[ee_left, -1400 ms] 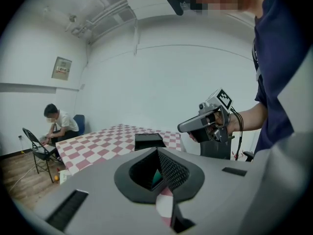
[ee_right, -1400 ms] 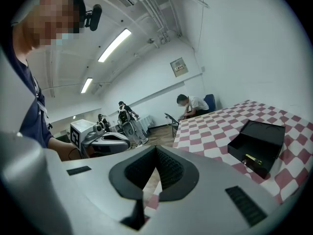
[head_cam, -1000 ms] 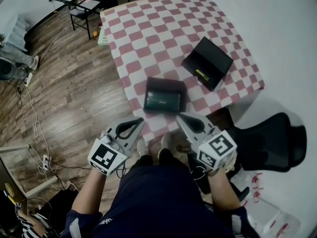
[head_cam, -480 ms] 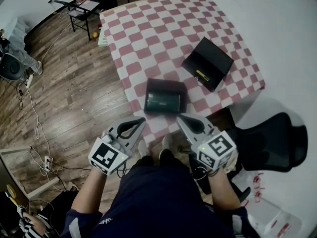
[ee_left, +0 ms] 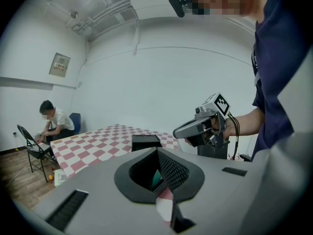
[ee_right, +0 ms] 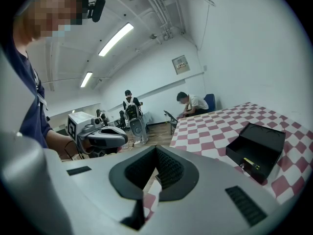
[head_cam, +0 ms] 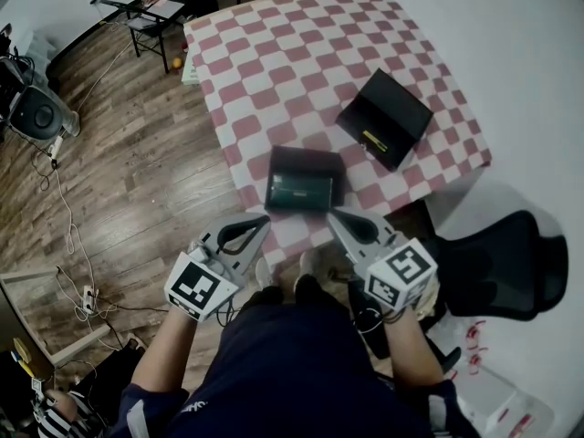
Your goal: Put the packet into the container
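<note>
Jaws closed on nothing, left gripper (head_cam: 258, 224) and right gripper (head_cam: 336, 217) hover at the checkered table's (head_cam: 274, 71) near edge, seemingly poised to reach the near black box (head_cam: 306, 179).

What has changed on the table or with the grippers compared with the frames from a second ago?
Nothing in the task has moved. The left gripper and right gripper remain shut and empty, short of the table's near edge. The near black box and the far black box lie where they were. Only the background changed: a round grey device on the floor at far left has come further into view.
</note>
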Action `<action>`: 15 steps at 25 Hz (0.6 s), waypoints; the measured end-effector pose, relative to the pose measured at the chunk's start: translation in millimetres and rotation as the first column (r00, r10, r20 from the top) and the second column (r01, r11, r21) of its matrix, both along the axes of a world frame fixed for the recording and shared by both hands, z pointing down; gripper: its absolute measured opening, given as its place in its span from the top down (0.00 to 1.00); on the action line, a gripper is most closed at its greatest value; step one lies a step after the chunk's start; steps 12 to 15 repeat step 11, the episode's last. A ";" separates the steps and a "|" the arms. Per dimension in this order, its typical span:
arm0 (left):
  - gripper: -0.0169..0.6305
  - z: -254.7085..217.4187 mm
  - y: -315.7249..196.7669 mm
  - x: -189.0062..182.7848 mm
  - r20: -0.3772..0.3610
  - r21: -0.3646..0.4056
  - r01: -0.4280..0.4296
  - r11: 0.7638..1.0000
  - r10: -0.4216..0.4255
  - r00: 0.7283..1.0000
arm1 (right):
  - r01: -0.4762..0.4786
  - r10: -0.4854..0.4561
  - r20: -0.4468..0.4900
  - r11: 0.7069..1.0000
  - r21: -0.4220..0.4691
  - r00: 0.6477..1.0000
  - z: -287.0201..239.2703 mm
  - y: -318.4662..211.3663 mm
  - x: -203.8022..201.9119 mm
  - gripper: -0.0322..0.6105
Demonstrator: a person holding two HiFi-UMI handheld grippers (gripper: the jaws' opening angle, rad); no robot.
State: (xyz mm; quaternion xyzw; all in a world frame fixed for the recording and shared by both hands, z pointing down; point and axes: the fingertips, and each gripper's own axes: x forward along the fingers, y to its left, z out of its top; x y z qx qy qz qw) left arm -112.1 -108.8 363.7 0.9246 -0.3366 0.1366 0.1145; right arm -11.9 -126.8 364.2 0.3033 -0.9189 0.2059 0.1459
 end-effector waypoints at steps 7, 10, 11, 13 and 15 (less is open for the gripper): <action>0.92 3.6 -5.1 0.4 0.004 -0.006 0.012 1.000 -0.012 1.000 | 0.008 -0.008 -0.002 1.000 -0.013 1.000 6.2 -5.6 1.5 0.93; 0.92 6.2 -6.2 1.2 0.008 -0.009 0.015 1.000 -0.015 1.000 | 0.011 -0.011 -0.005 1.000 -0.022 1.000 9.4 -6.3 2.4 0.93; 0.92 7.2 -6.4 1.6 0.009 -0.010 0.015 1.000 -0.015 1.000 | 0.011 -0.012 -0.006 1.000 -0.025 1.000 10.4 -6.6 2.8 0.93; 0.92 7.2 -6.4 1.6 0.009 -0.010 0.015 1.000 -0.015 1.000 | 0.011 -0.012 -0.006 1.000 -0.025 1.000 10.4 -6.6 2.8 0.93; 0.92 7.2 -6.4 1.6 0.009 -0.010 0.015 1.000 -0.015 1.000 | 0.011 -0.012 -0.006 1.000 -0.025 1.000 10.4 -6.6 2.8 0.93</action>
